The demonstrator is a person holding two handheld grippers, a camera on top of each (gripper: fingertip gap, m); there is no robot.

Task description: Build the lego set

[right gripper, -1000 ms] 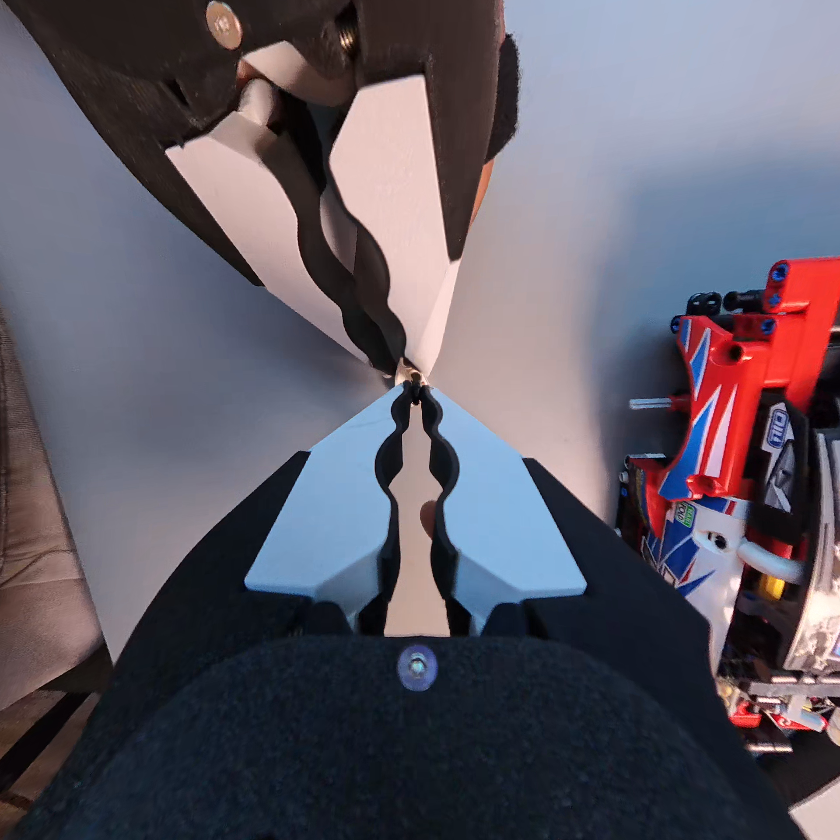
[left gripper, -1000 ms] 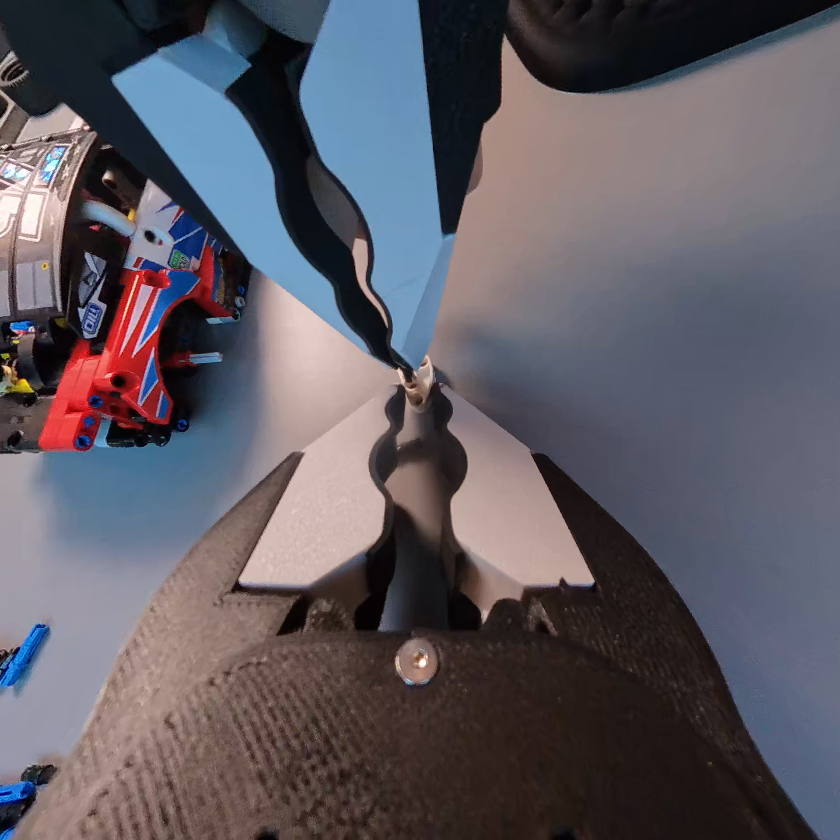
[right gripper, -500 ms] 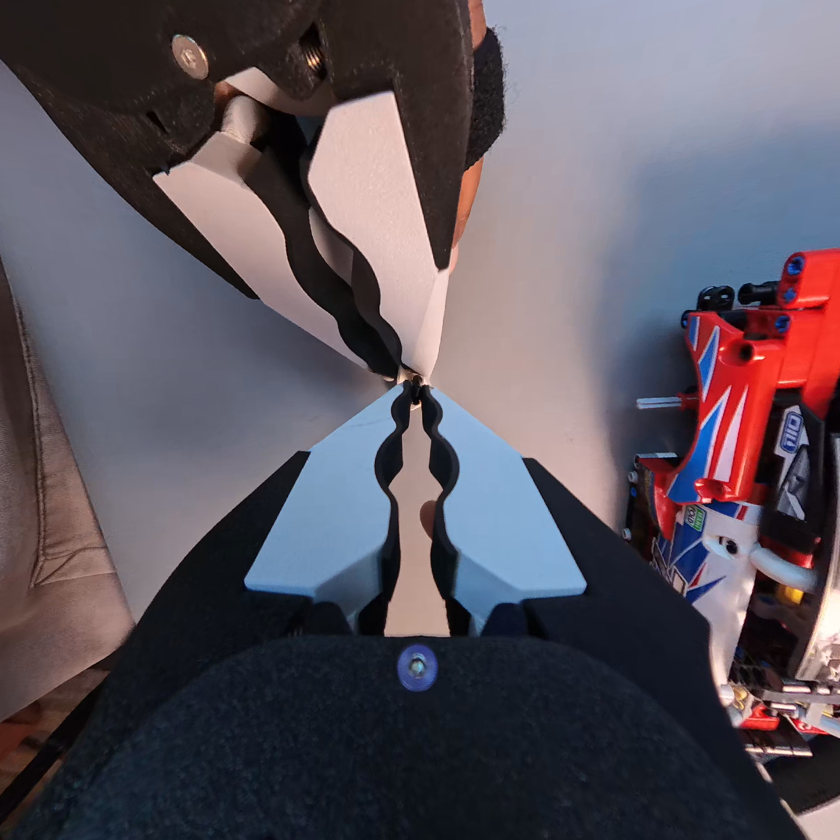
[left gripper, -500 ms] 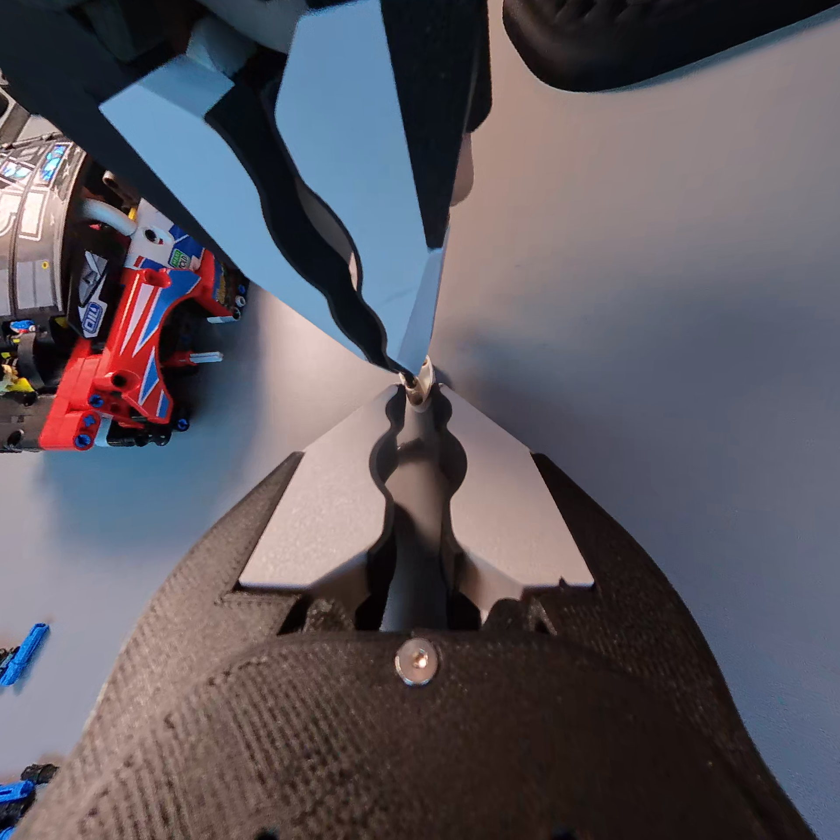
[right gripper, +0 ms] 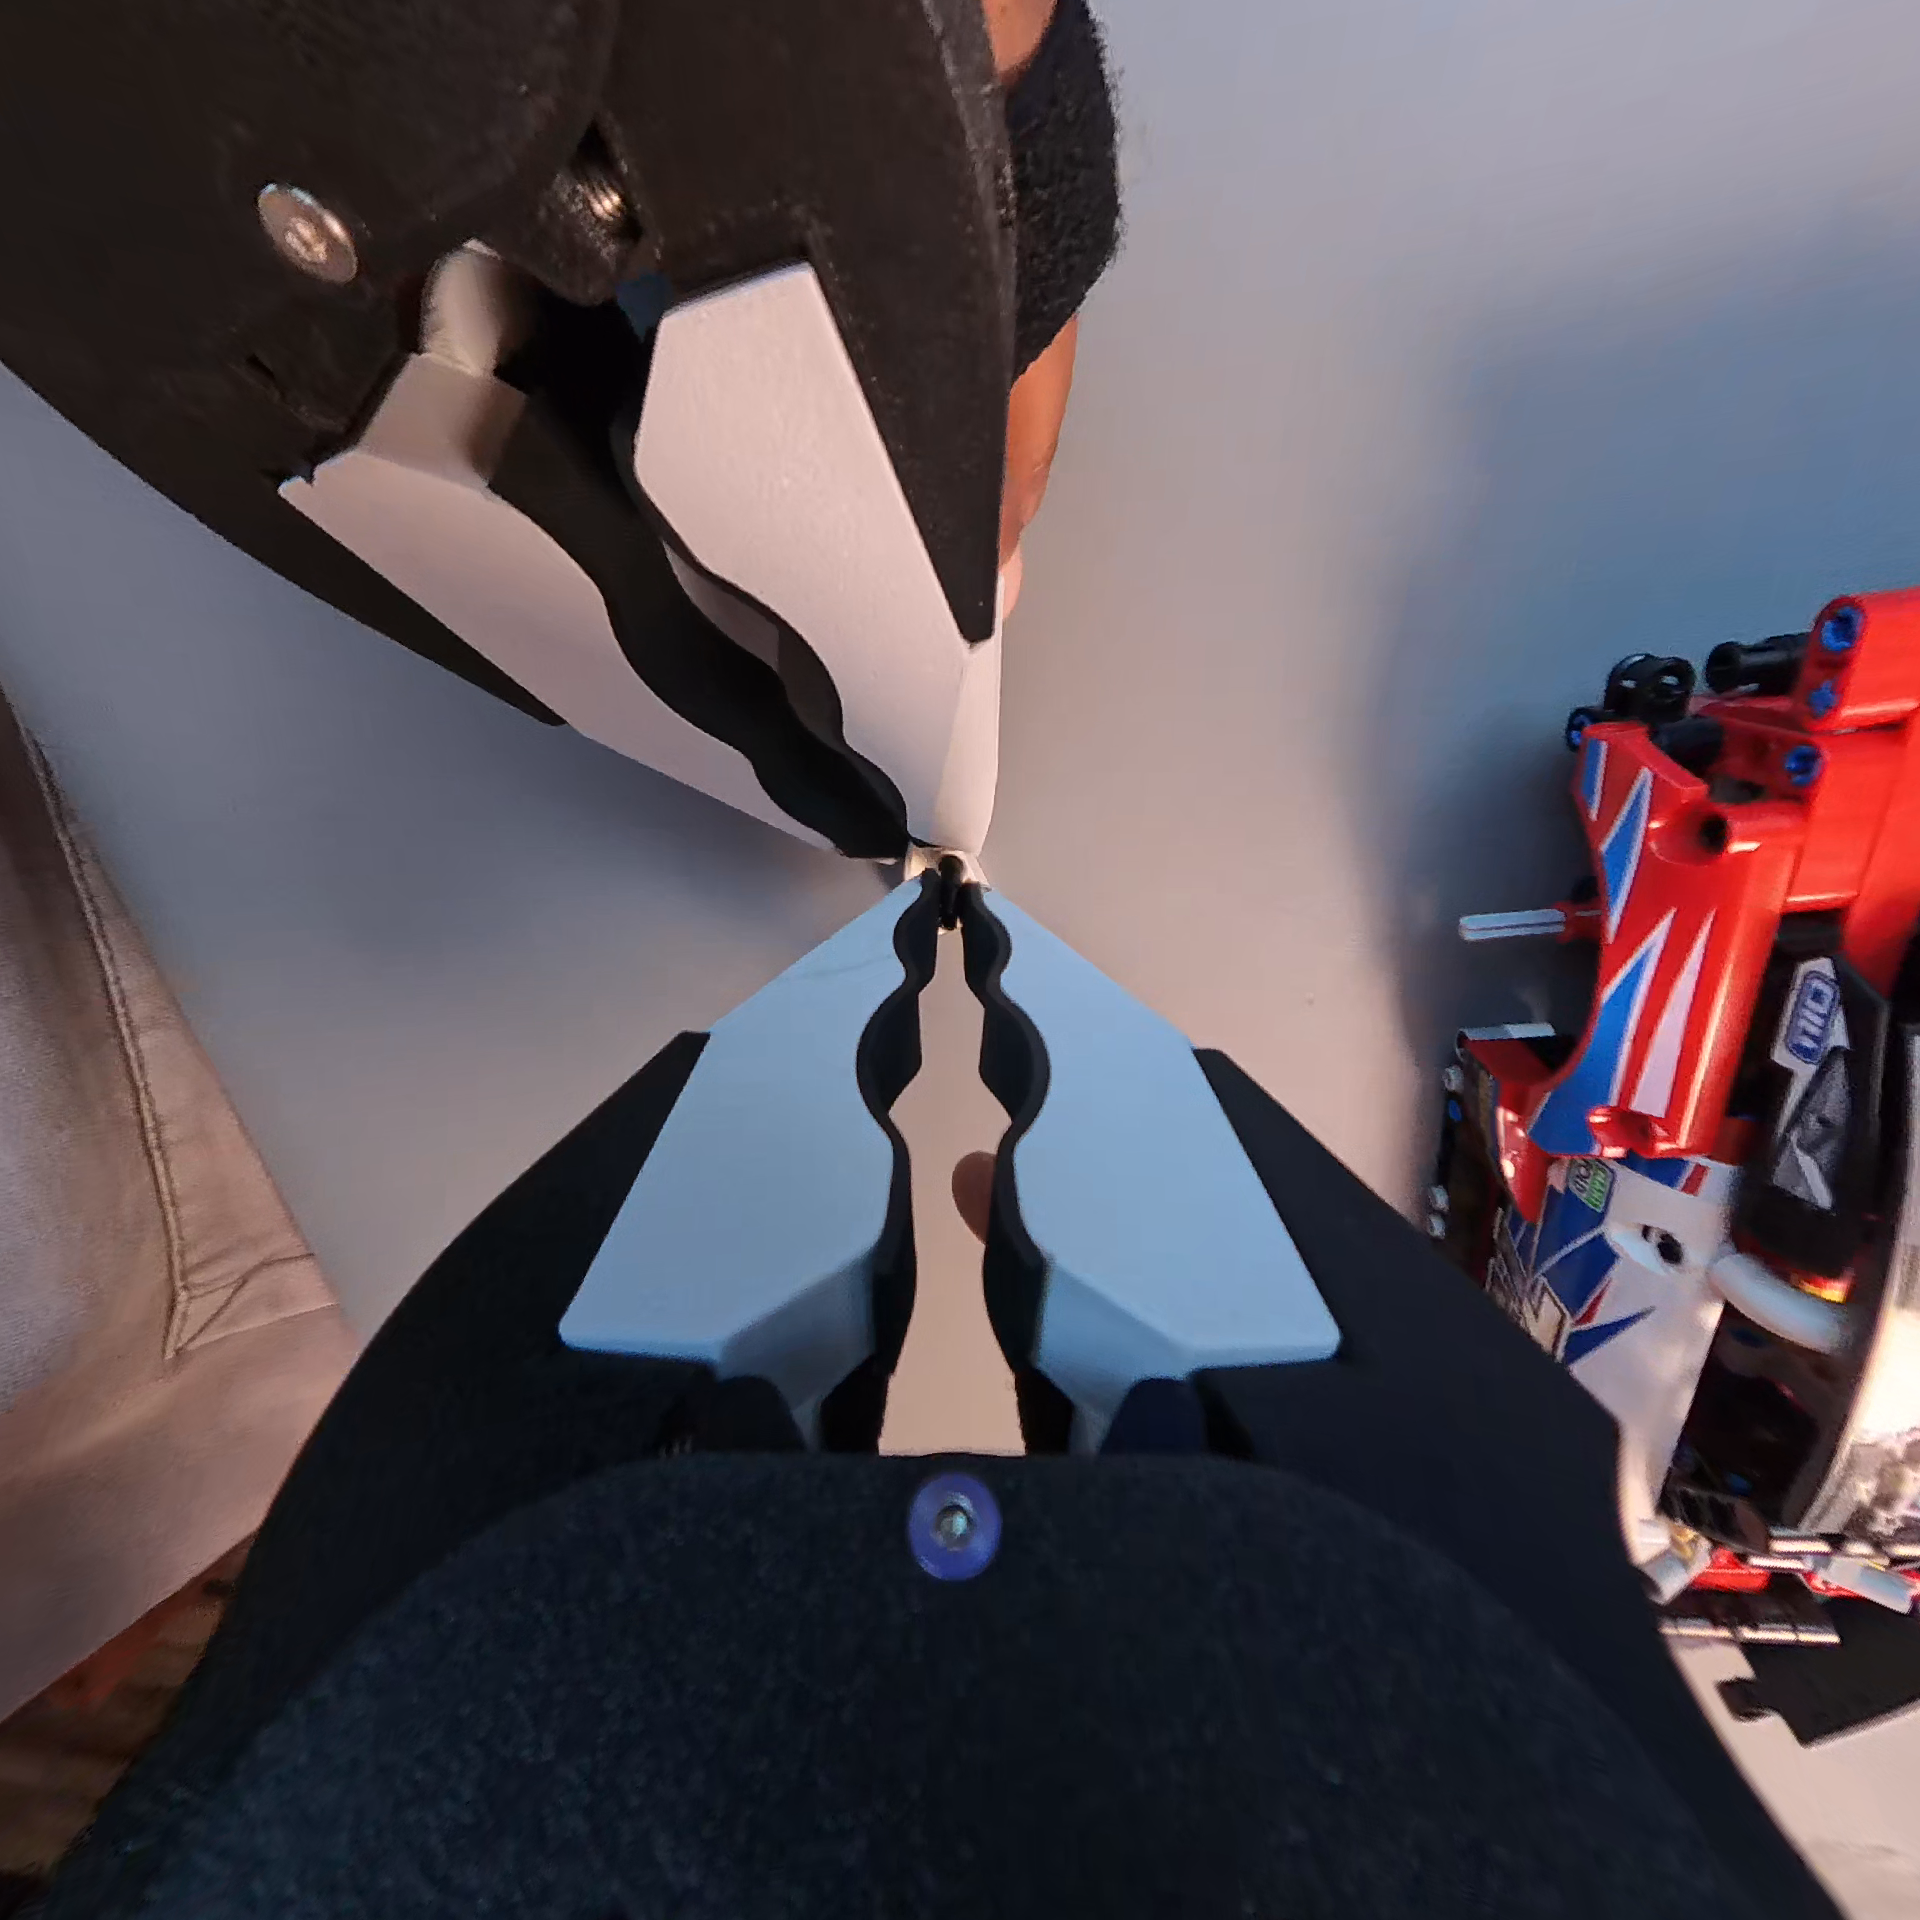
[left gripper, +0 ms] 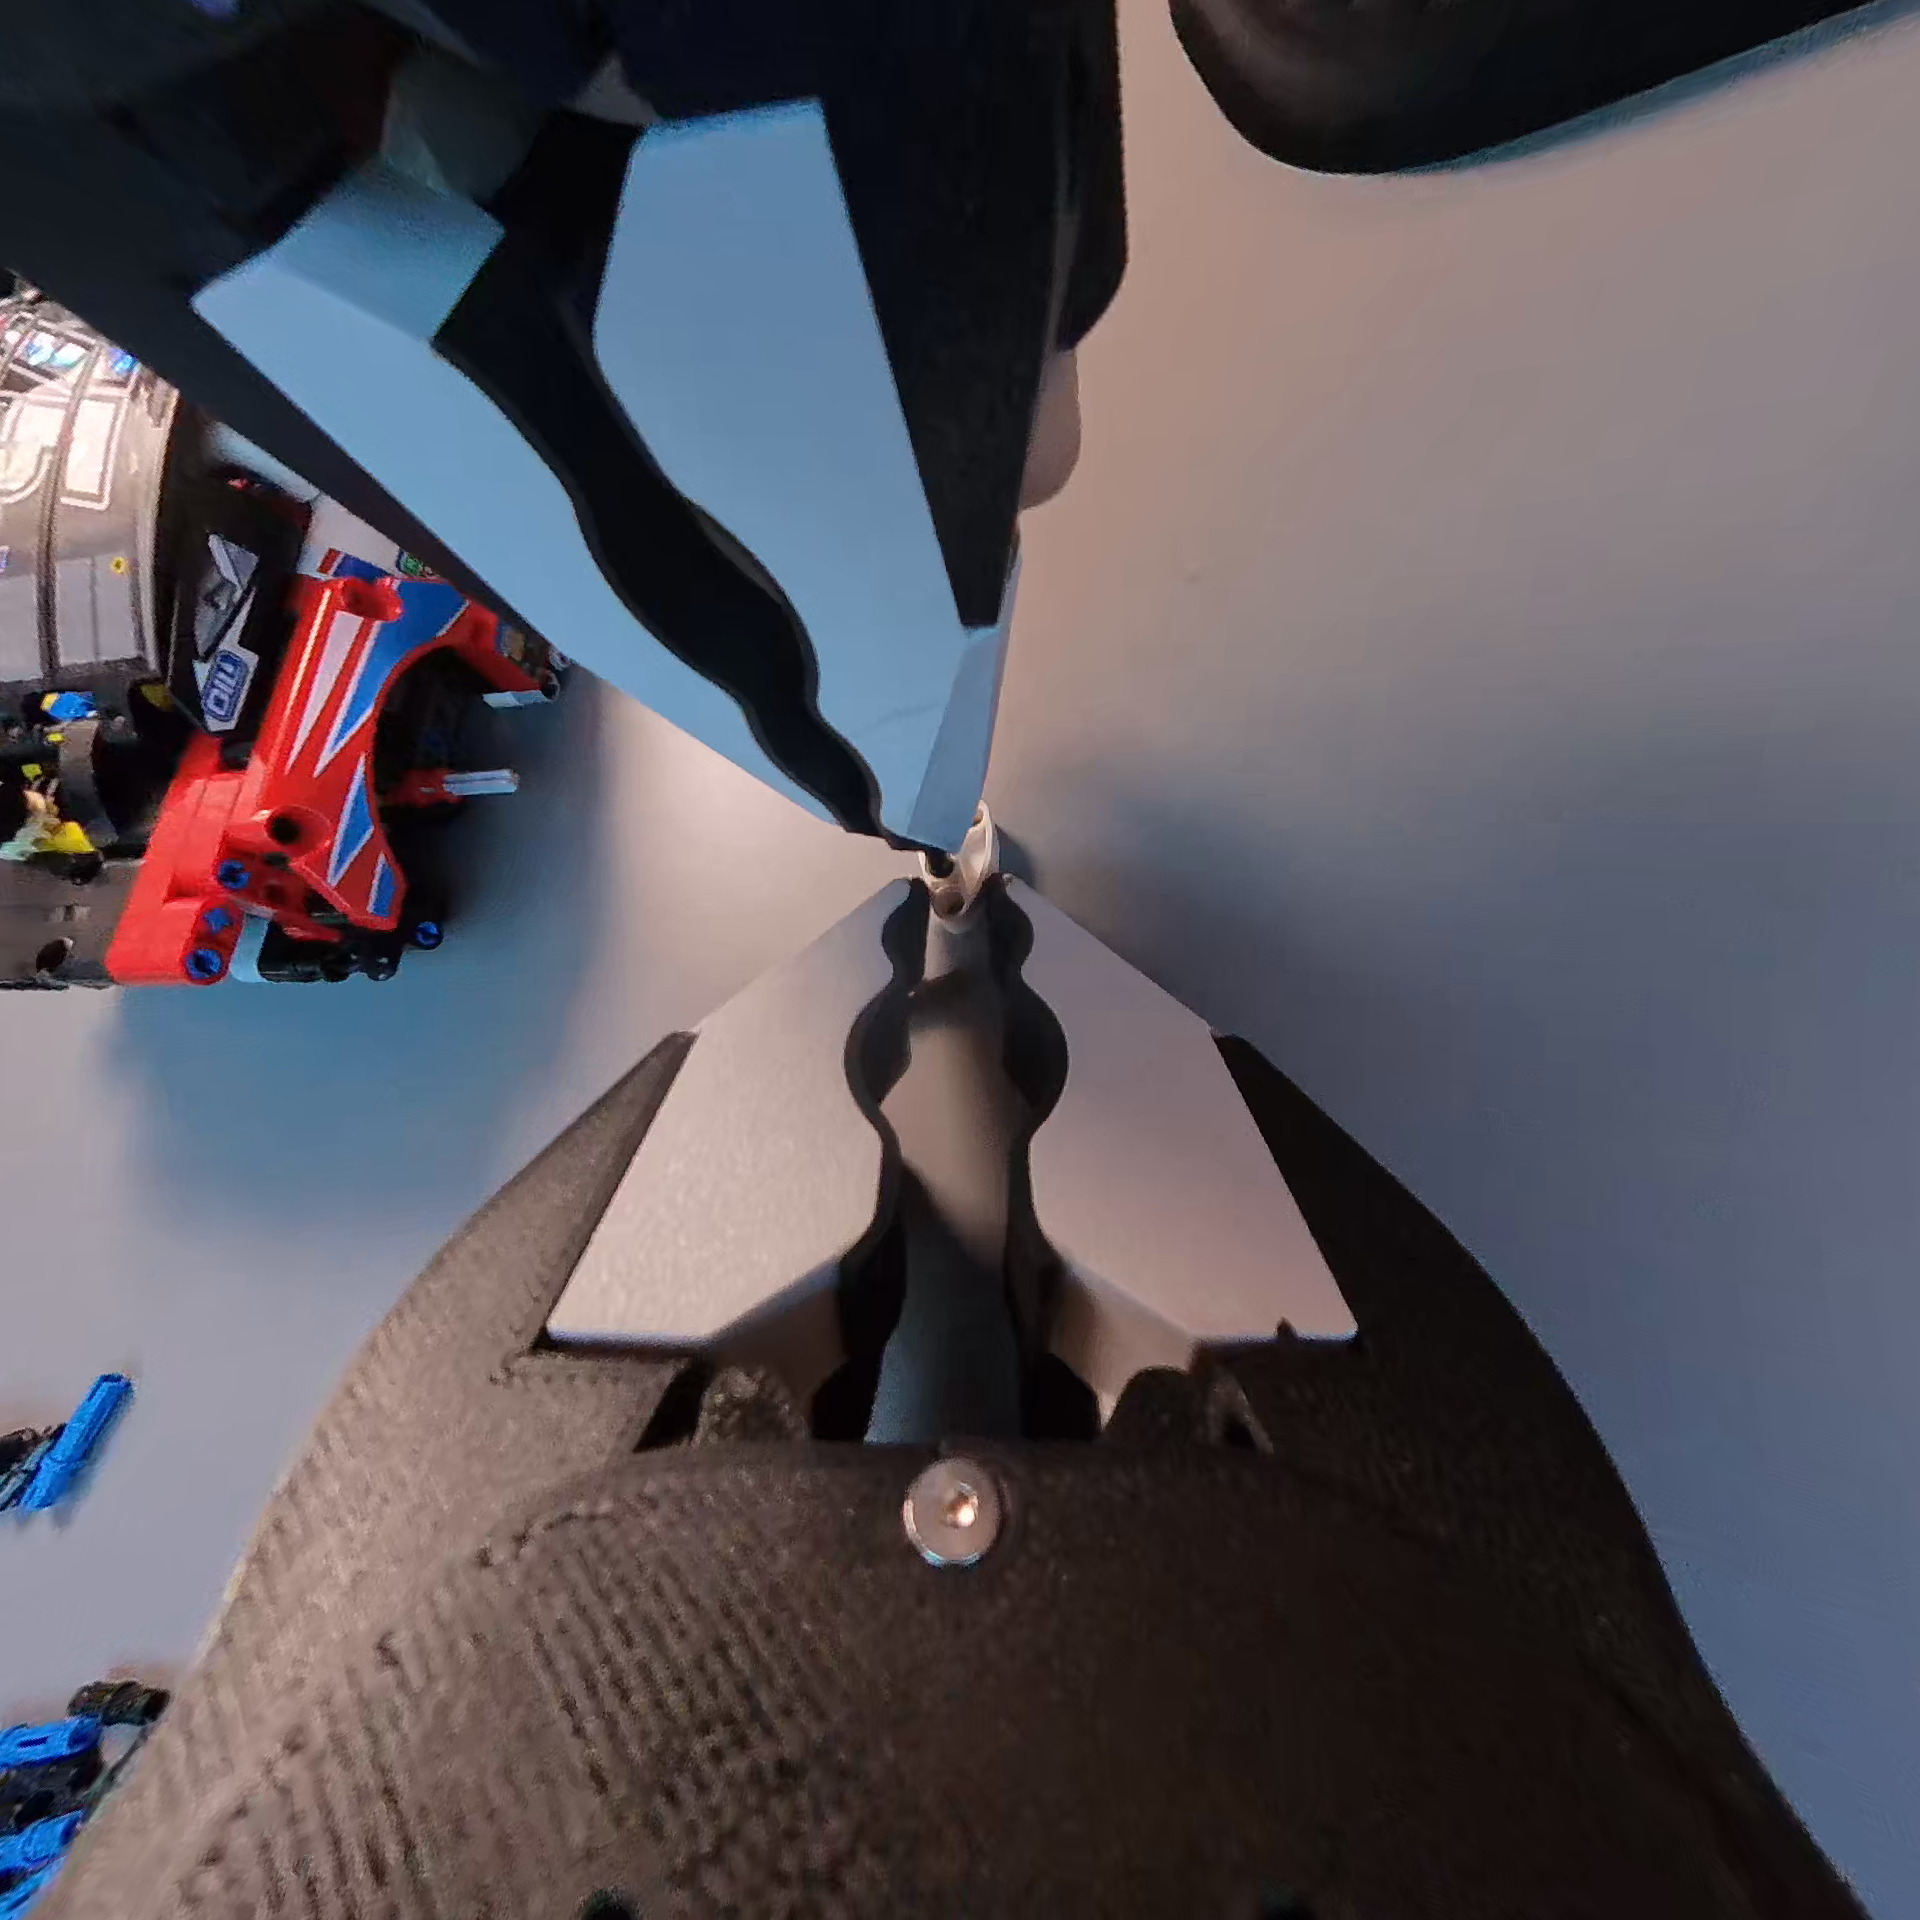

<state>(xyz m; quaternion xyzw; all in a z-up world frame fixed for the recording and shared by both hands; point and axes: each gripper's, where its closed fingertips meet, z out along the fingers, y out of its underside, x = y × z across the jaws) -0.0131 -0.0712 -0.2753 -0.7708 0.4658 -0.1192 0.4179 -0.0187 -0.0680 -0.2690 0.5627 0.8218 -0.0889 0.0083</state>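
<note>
Mating two tiny bits tip to tip. Left wrist view: left hand-held gripper (left gripper: 958, 902) pinching small light-grey lego connector (left gripper: 962, 871) above grey counter (left gripper: 1507, 935); keep steady. Right wrist view: right hand-held gripper (right gripper: 945, 896) clamped on tiny black lego pin (right gripper: 948, 902); push straight, gently.

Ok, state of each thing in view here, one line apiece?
Left tongs: shut on small light grey connector piece.
Right tongs: shut on tiny black pin, tip to tip with the left tongs.
Red, white and blue lego car: partly built, resting on the white table.
Loose blue lego pieces: lying untouched.
</note>
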